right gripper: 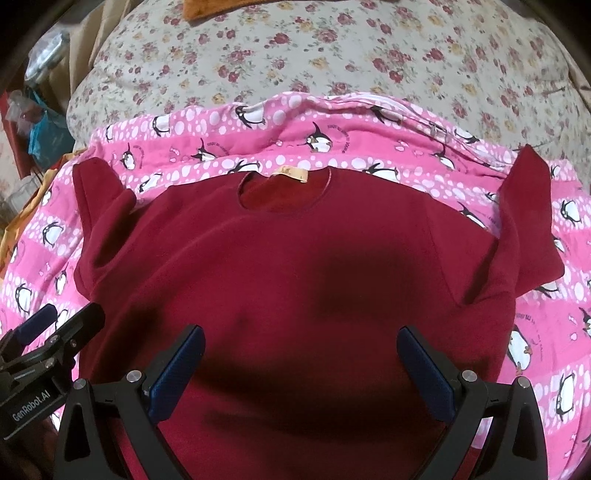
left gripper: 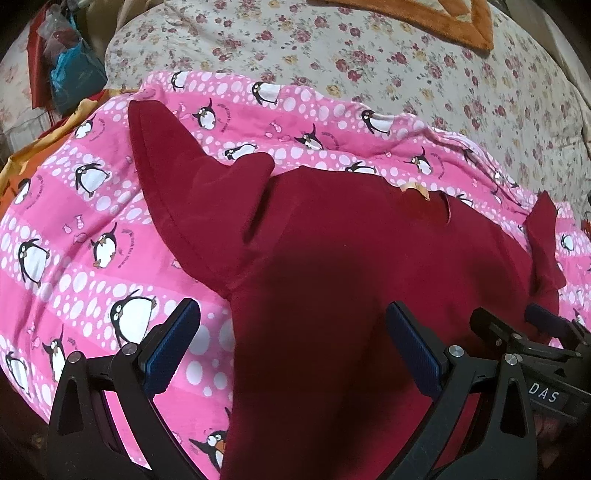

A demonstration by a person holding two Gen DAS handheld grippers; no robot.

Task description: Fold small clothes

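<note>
A small dark red fleece top (right gripper: 295, 266) lies spread flat, front up, on a pink penguin-print blanket (right gripper: 546, 354). Its neck with a tan label (right gripper: 290, 172) points away and both sleeves stick out to the sides. It also shows in the left wrist view (left gripper: 332, 266), where the left sleeve (left gripper: 173, 177) angles up. My left gripper (left gripper: 291, 354) is open over the top's left edge near the hem. My right gripper (right gripper: 301, 373) is open and empty above the lower middle of the top. Each gripper shows in the other's view, the right gripper (left gripper: 535, 332) and the left gripper (right gripper: 48, 339).
The blanket lies on a floral bedsheet (right gripper: 332, 55). An orange cloth (left gripper: 443, 22) lies at the far side of the bed. Plastic bags (left gripper: 66, 66) hang at the far left, and orange-yellow fabric (left gripper: 22, 162) sits beyond the blanket's left edge.
</note>
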